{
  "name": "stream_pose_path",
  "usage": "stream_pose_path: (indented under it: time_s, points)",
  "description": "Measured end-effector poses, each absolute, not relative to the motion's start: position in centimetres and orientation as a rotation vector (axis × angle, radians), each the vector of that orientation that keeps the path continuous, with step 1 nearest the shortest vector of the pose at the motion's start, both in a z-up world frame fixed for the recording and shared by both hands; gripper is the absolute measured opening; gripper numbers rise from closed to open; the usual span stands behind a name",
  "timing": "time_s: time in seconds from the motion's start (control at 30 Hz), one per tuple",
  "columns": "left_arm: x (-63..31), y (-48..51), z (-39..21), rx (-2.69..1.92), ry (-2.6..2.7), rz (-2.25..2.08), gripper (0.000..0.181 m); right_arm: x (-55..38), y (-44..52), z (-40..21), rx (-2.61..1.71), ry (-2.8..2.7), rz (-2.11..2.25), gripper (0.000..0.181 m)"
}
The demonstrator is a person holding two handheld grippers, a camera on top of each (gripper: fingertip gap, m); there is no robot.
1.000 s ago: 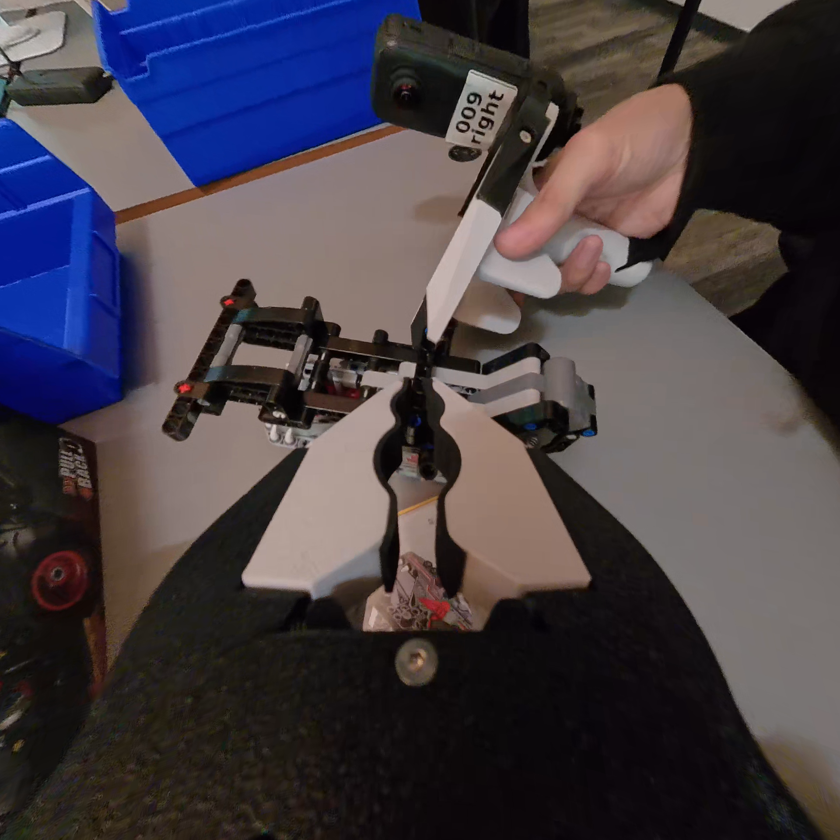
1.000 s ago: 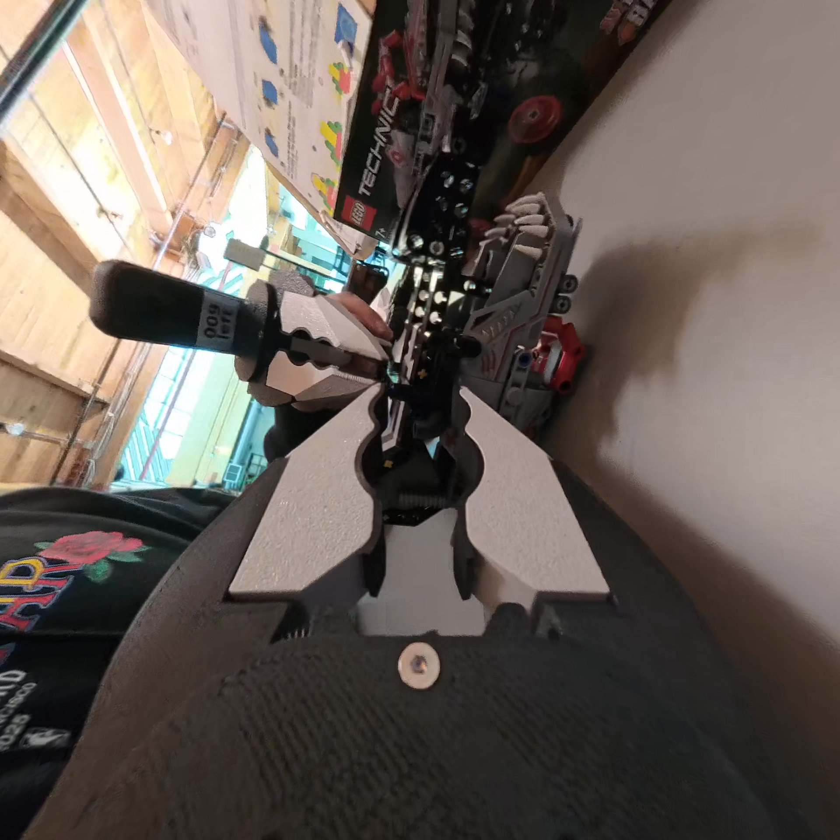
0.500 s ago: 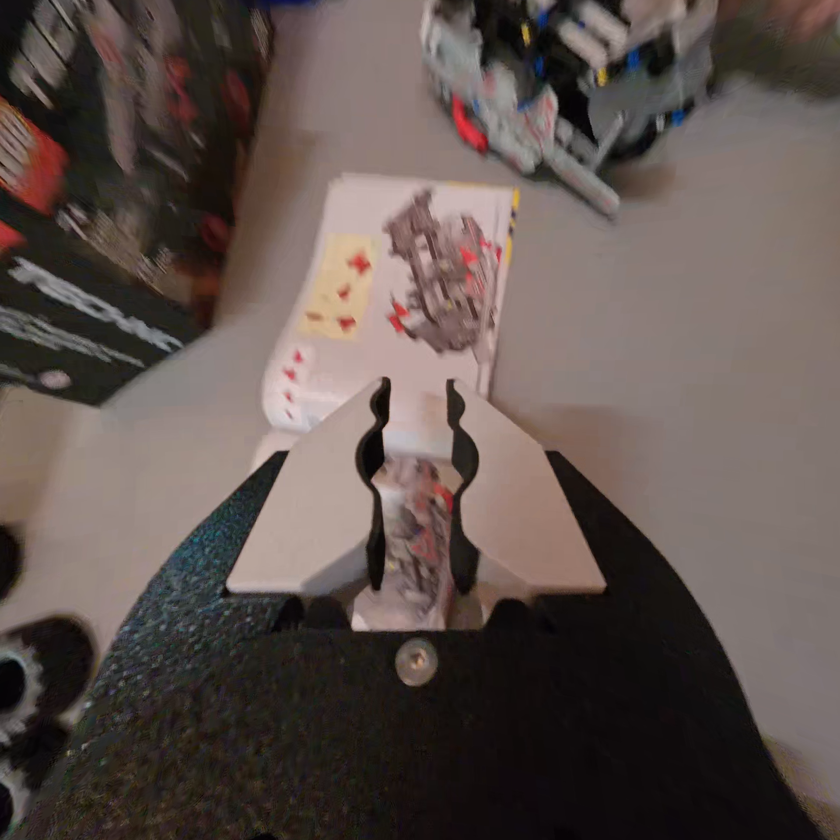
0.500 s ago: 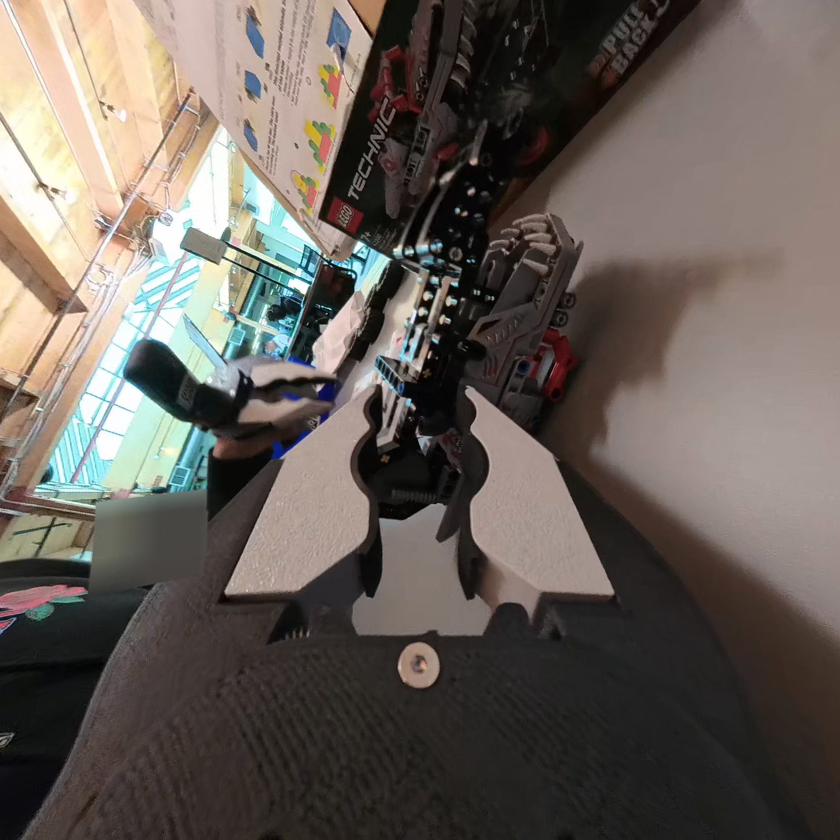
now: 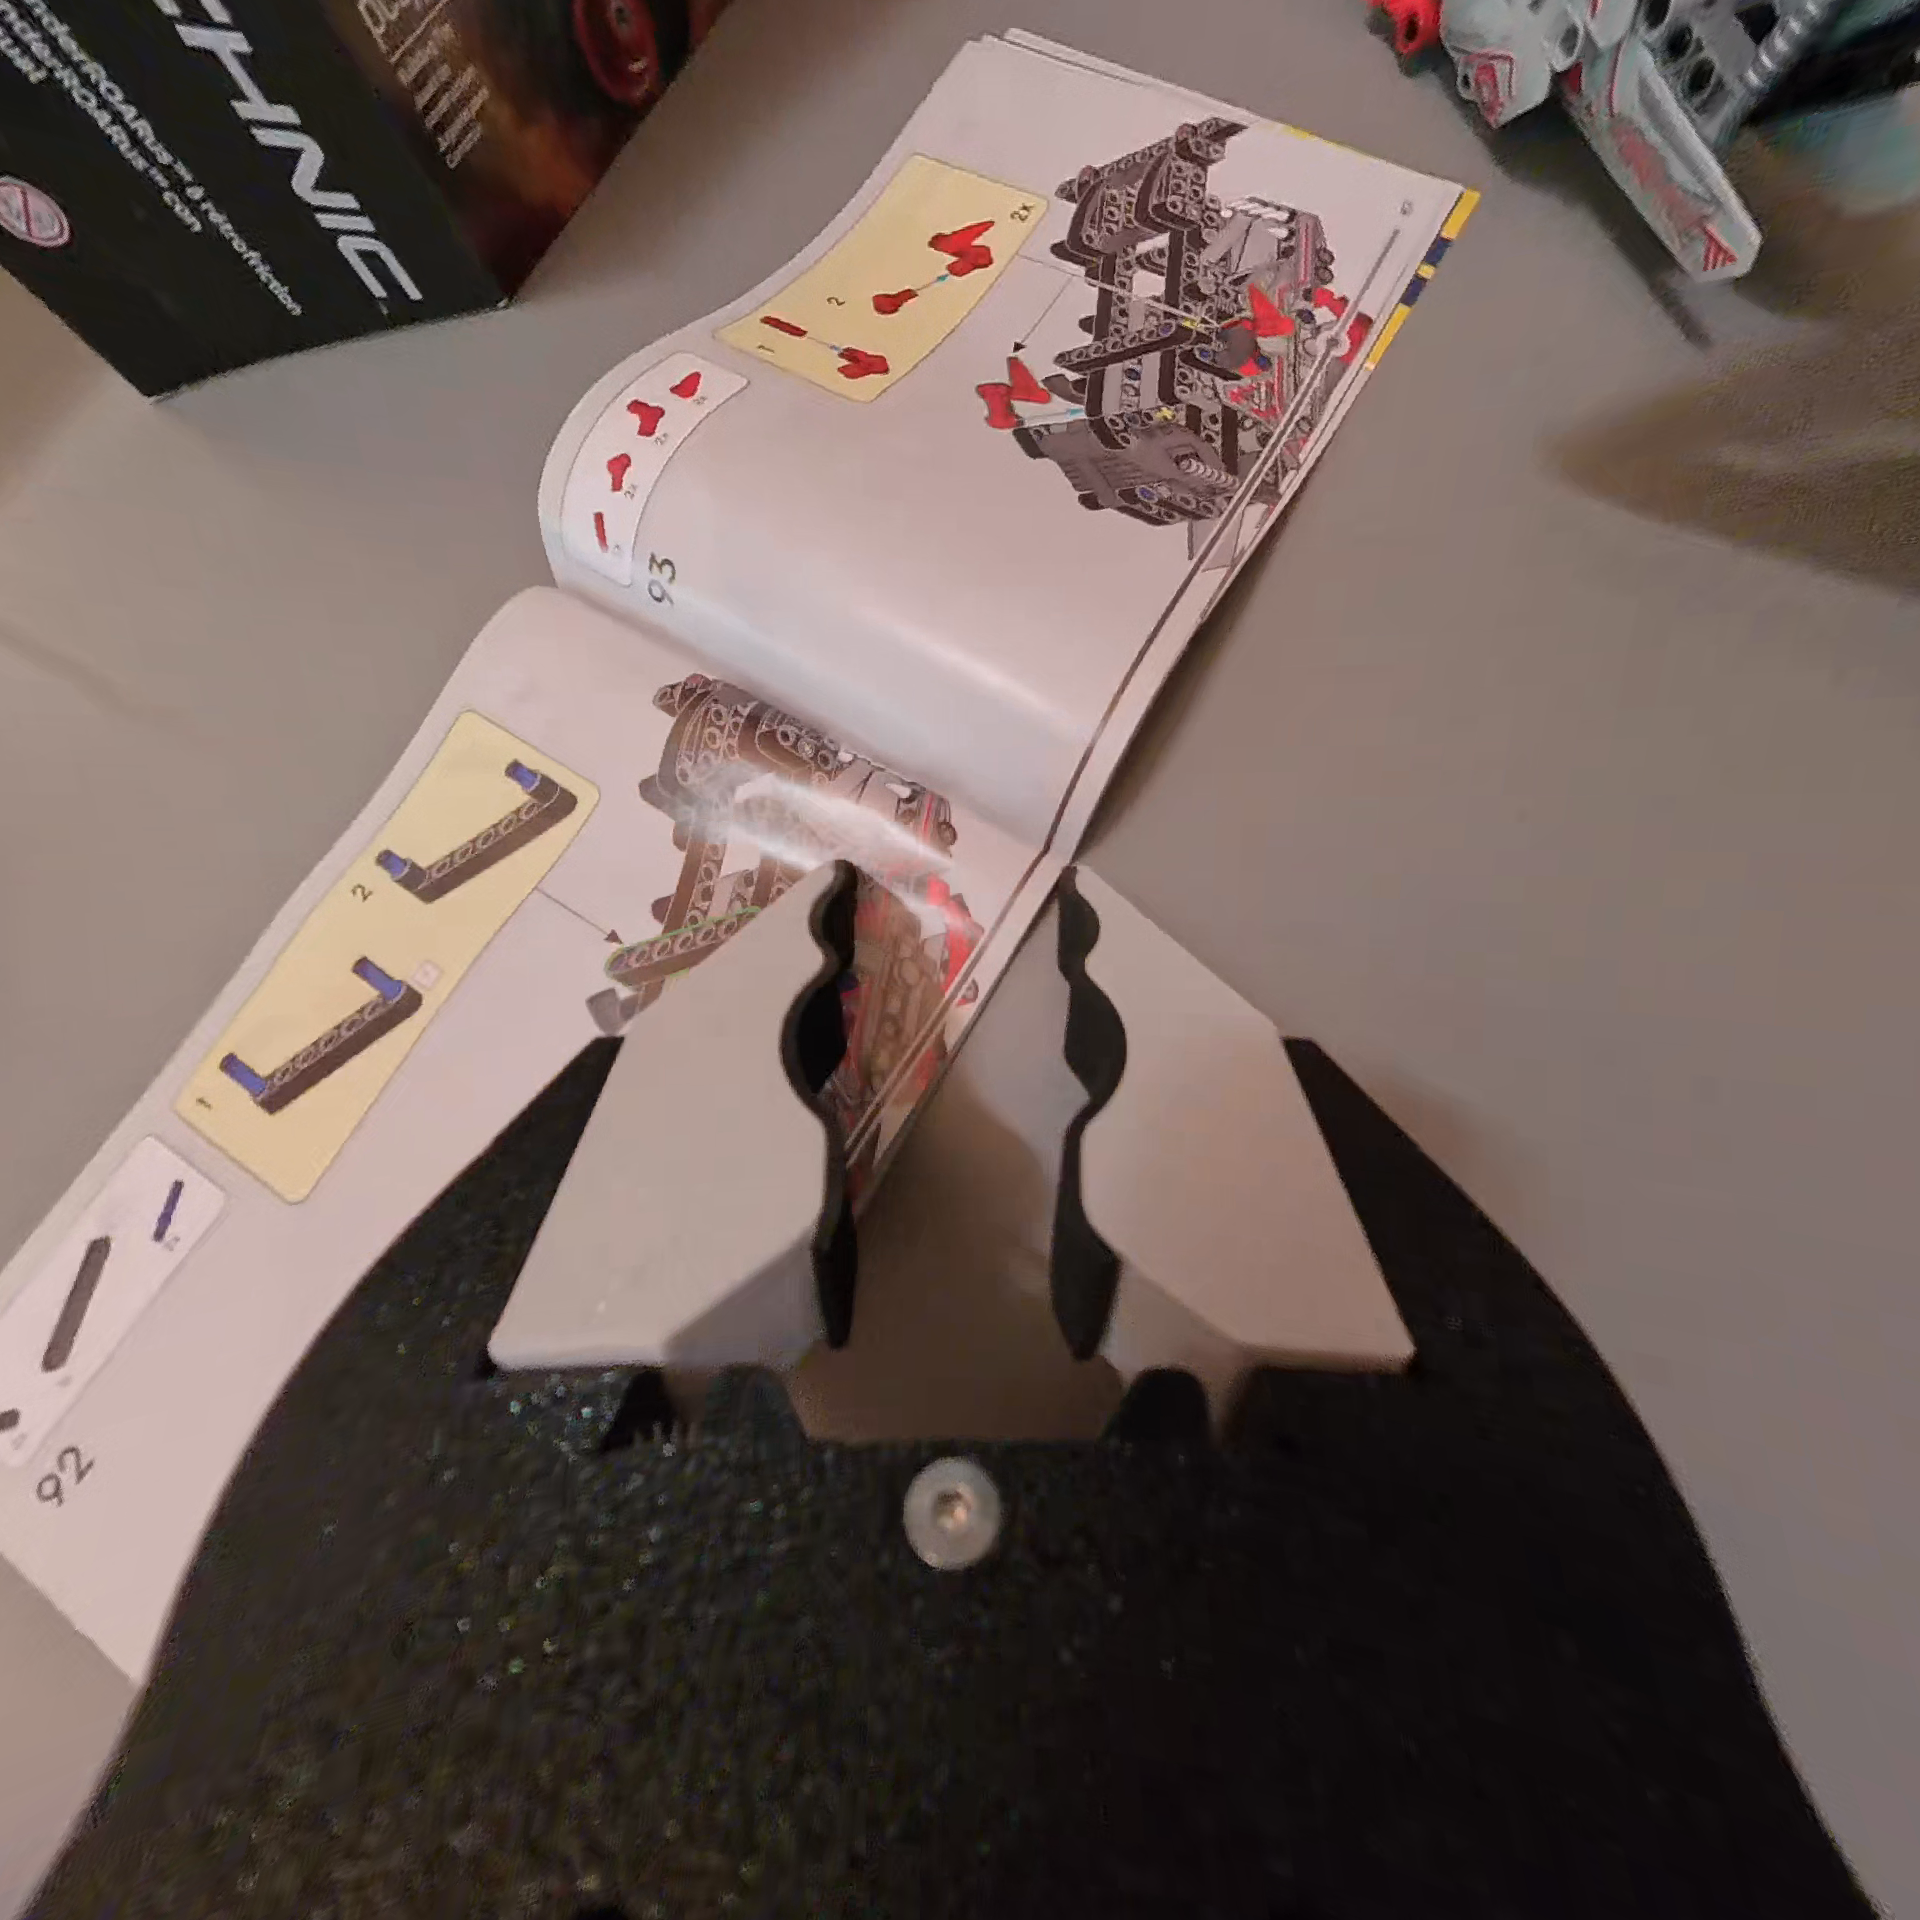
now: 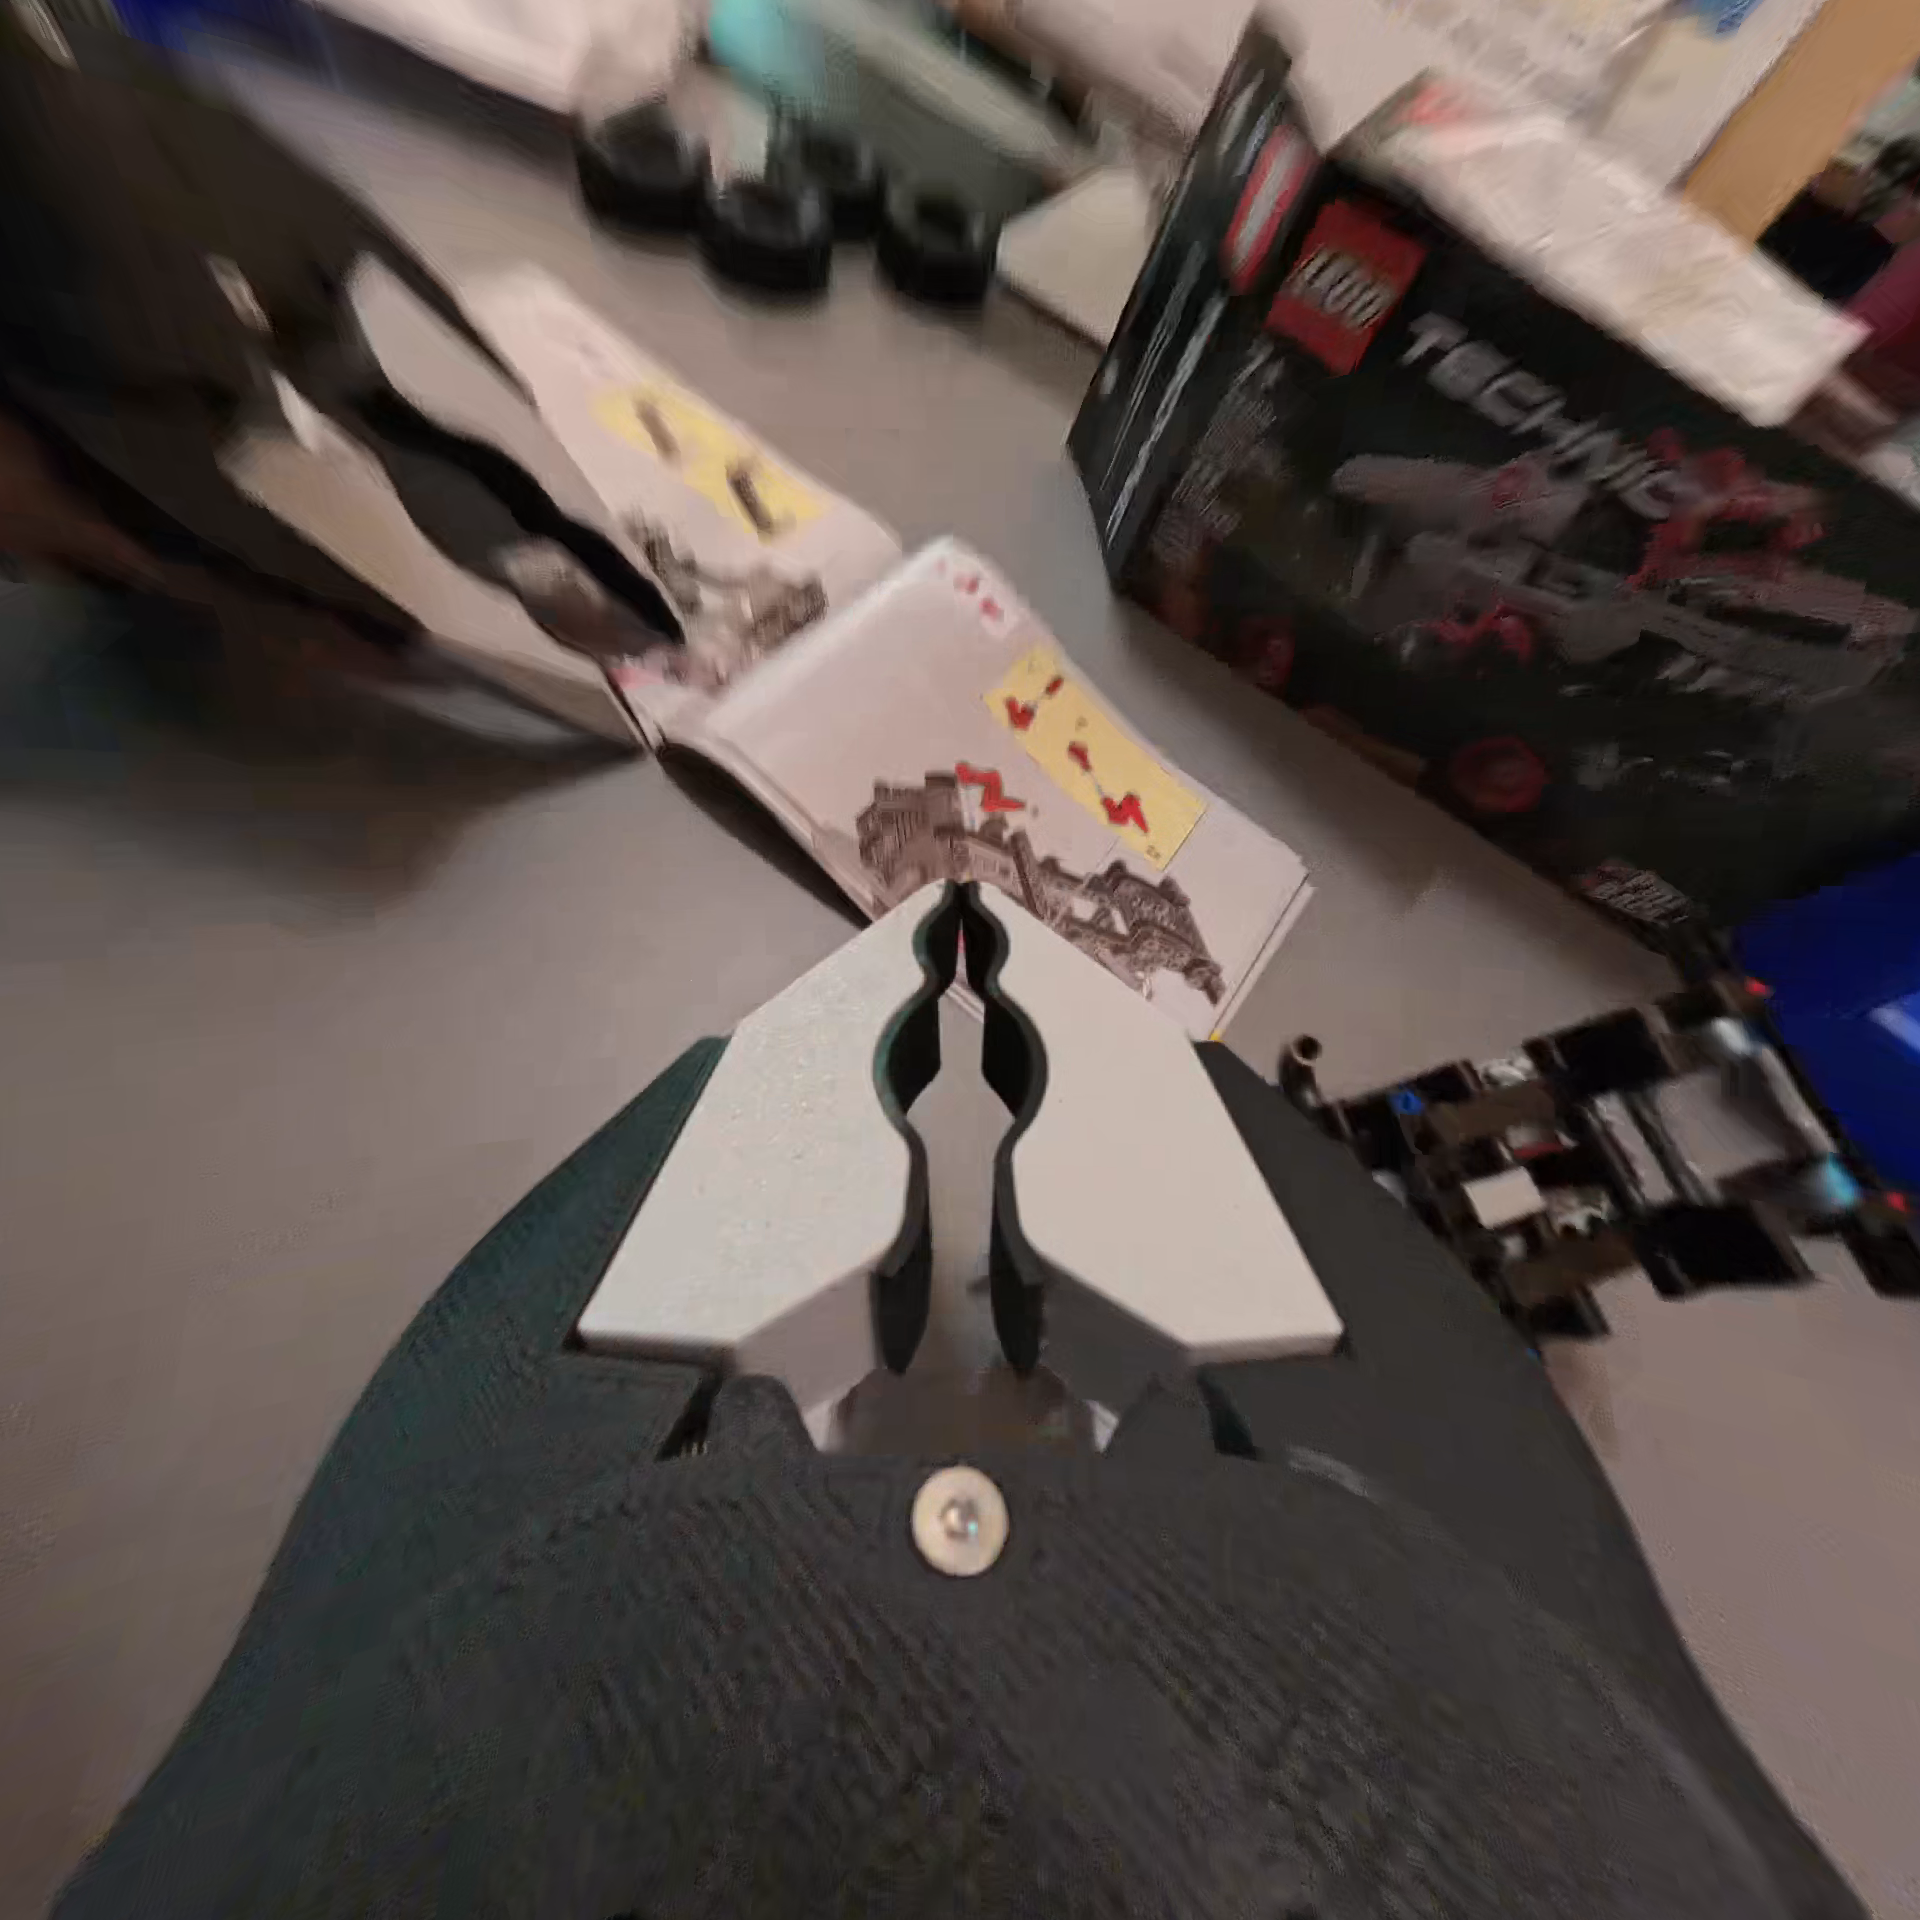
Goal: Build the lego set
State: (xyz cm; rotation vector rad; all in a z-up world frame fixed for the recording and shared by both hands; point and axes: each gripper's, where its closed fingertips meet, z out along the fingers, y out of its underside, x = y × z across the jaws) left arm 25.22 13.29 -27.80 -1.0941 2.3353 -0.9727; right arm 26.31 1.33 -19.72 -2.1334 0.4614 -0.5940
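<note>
Left gripper [image 5: 951, 883] gapes released over the open instruction booklet [image 5: 883, 540], spine running lower-left to upper-right; right gripper [image 6: 958, 902] clenched empty, black chassis [image 6: 1579, 1153] lying lengthwise at right.

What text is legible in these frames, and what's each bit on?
Not transcribing writing; where it sits:
Black set box: large white lettering, smaller blurred lines, a red logo.
Open instruction booklet: printed page numbers, step and part-count digits.
Black lego chassis: none visible.
</note>
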Motion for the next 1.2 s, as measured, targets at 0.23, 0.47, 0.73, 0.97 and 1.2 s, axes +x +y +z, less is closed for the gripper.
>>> stream_pose_path:
  time_s: [0.23, 0.47, 0.73, 0.97, 1.2]
  points:
    - [24.9, 13.6, -27.8, -1.071, 2.3, -0.968, 0.036, 29.9, -1.4, -23.5, -2.239, 0.602, -0.857, 0.0]
    - [23.9, 14.4, -23.3, -0.973, 2.205, -1.106, 0.034, 31.3, -2.8, -23.3, -2.157, 0.678, -0.781, 0.0]
    - [16.8, 32.8, -13.5, -1.097, 1.904, -0.862, 0.016, 28.6, 3.1, -23.5, -2.145, 0.557, -0.453, 0.016]
    - [5.7, 49.1, -21.2, -1.518, 2.372, -0.216, 0.014, 27.7, 4.6, -24.9, -2.23, 0.418, -0.336, 0.015]
    - [1.6, 51.1, -26.7, -1.658, 2.592, 0.261, 0.017, 29.2, 2.8, -25.7, -2.235, 0.458, -0.352, 0.014]
